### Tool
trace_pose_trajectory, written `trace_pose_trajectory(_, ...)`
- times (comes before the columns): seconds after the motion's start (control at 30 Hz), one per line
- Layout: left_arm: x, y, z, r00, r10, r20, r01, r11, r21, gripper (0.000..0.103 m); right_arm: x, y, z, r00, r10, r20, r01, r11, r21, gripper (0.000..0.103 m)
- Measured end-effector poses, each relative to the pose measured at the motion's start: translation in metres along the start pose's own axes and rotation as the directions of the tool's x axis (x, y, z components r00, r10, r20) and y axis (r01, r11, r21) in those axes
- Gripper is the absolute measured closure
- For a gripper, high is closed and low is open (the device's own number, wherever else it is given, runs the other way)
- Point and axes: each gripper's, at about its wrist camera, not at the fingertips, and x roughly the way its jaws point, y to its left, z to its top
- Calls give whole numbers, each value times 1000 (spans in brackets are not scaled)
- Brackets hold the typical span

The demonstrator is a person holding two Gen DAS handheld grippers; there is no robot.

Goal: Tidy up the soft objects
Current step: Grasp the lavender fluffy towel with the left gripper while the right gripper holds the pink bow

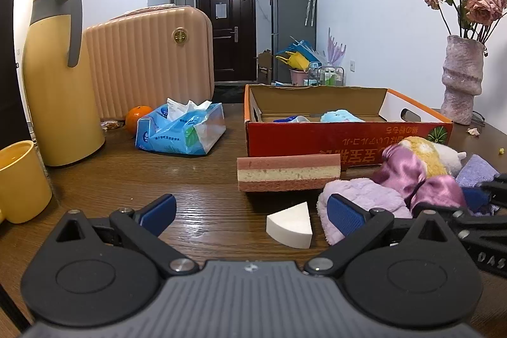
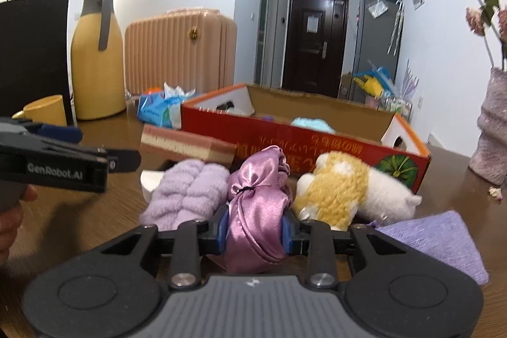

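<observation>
My right gripper (image 2: 253, 232) is shut on a pink satin pouch (image 2: 258, 211), its blue pads pressing both sides. Beside the pouch lie a fluffy lilac cloth (image 2: 187, 195) on the left and a yellow-and-white plush toy (image 2: 348, 192) on the right. A purple flat cloth (image 2: 443, 239) lies at the right. My left gripper (image 1: 252, 213) stands open low over the table, with nothing between its pads. Just past it lie a white wedge sponge (image 1: 291, 228) and a striped pink sponge (image 1: 288, 173). The red cardboard box (image 1: 317, 138) behind holds a light blue plush (image 1: 340, 116).
A yellow thermos (image 1: 60, 78), a yellow mug (image 1: 19, 179), a blue tissue pack (image 1: 180, 129), an orange (image 1: 137, 116) and a peach suitcase (image 1: 149, 59) stand at the left. A pink vase (image 1: 461, 81) with dried roses stands at the right. A black paper bag (image 2: 31, 53) stands far left.
</observation>
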Motion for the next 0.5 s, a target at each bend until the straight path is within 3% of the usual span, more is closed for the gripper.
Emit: trace_pose_trajectory(0.5, 0, -3, -1, 1000, 11, 9, -11, 1000, 13, 0, -29, -16, 10, 989, -41, 139, 33, 998, 53, 72)
